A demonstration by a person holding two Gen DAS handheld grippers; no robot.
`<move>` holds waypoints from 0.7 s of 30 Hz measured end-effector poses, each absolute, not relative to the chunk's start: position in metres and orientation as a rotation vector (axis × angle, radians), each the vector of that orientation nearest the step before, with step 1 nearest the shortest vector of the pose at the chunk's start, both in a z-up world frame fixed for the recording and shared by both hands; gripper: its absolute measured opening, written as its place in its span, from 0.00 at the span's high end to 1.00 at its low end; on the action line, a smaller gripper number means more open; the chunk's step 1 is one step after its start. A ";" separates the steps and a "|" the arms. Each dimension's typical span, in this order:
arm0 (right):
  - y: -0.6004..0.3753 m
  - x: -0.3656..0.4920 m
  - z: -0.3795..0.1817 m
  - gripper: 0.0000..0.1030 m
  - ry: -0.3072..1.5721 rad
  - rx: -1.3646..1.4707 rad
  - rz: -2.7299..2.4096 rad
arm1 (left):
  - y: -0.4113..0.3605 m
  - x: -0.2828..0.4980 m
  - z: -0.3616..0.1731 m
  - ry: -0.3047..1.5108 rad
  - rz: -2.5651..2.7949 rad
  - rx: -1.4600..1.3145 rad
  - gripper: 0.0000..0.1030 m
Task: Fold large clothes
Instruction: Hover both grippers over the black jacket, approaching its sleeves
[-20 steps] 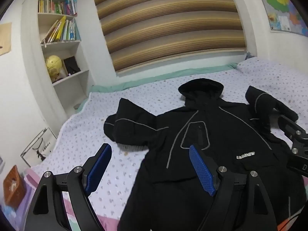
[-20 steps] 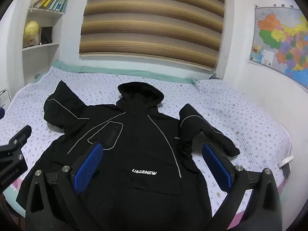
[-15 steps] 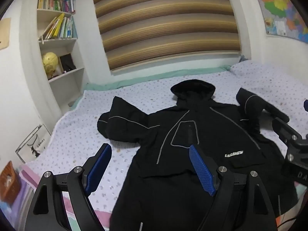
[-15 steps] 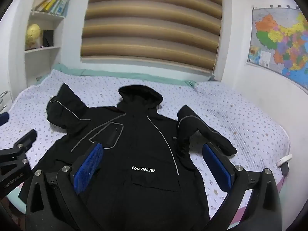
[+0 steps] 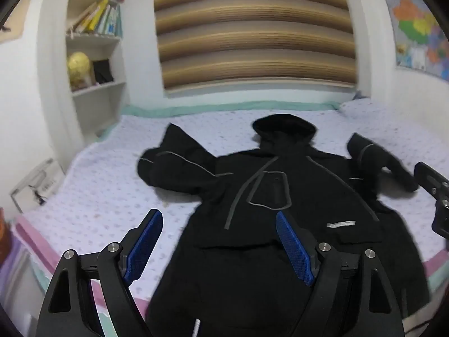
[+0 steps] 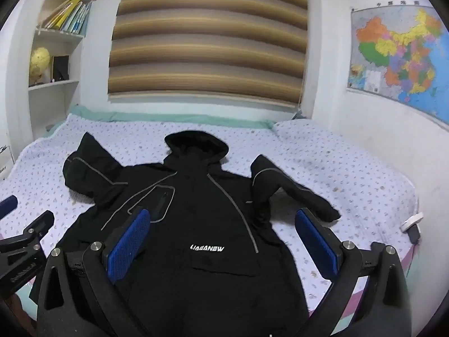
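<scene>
A large black hooded jacket [image 5: 280,196] with grey piping and a white chest logo lies flat, front up, on the bed, hood toward the window. Both sleeves are bent back on themselves. It also shows in the right wrist view [image 6: 202,224]. My left gripper [image 5: 219,238] is open and empty, held above the jacket's lower left part. My right gripper [image 6: 221,238] is open and empty above the jacket's lower middle. The right gripper's body shows at the right edge of the left wrist view [image 5: 435,196]; the left gripper's body shows at the left edge of the right wrist view [image 6: 25,241].
The bed [image 6: 336,174] has a white dotted sheet with a pink front edge. A bookshelf [image 5: 92,56] with books and a yellow globe stands at the left. A striped blind [image 6: 207,36] covers the window. A map [image 6: 398,61] hangs on the right wall. A white charger [image 6: 411,220] lies at the bed's right edge.
Both grippers have pulled back and risen a little, so the jacket looks smaller and lower in view. The left view has swung right. Both stay open; the jacket has not moved.
</scene>
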State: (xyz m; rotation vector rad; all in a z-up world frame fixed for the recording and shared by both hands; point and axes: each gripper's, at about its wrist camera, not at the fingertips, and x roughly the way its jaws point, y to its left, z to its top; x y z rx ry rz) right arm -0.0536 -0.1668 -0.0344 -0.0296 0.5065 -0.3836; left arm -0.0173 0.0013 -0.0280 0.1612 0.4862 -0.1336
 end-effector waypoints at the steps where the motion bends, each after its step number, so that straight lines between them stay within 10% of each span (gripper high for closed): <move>1: -0.168 -0.050 -0.040 0.00 0.518 -0.034 -0.385 | -0.001 -0.016 -0.031 0.497 -0.134 0.165 0.18; 21: -0.178 -0.016 -0.078 0.00 0.646 -0.025 -0.354 | 0.002 0.007 -0.048 0.579 -0.214 0.070 0.18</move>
